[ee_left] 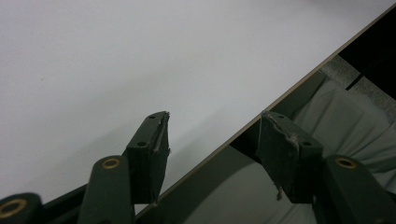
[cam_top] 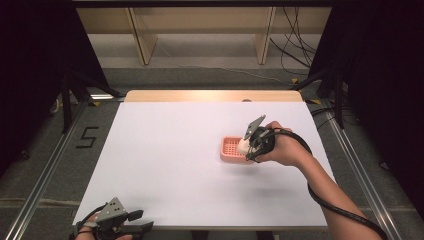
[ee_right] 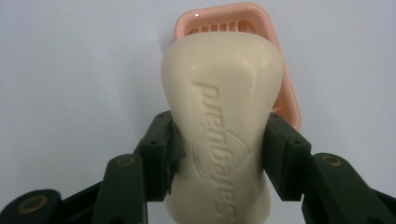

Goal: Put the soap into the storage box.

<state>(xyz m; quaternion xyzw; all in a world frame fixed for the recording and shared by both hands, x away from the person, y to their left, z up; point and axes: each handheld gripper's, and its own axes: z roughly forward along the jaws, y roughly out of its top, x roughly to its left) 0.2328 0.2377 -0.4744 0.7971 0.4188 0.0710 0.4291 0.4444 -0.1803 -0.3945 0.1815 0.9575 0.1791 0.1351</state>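
I hold the right gripper (ee_right: 219,154) pinched on a cream soap bar (ee_right: 224,116), its jaws pressing the bar's two long sides. The bar hangs directly above the pink soap dish (ee_right: 280,88), whose slatted floor shows past the bar's far end. In the high view, that dish (cam_top: 231,148) sits on the white table (cam_top: 175,165), right of centre. My left gripper (ee_left: 212,144) is far from the dish, at the table's near left edge, jaws spread and holding nothing.
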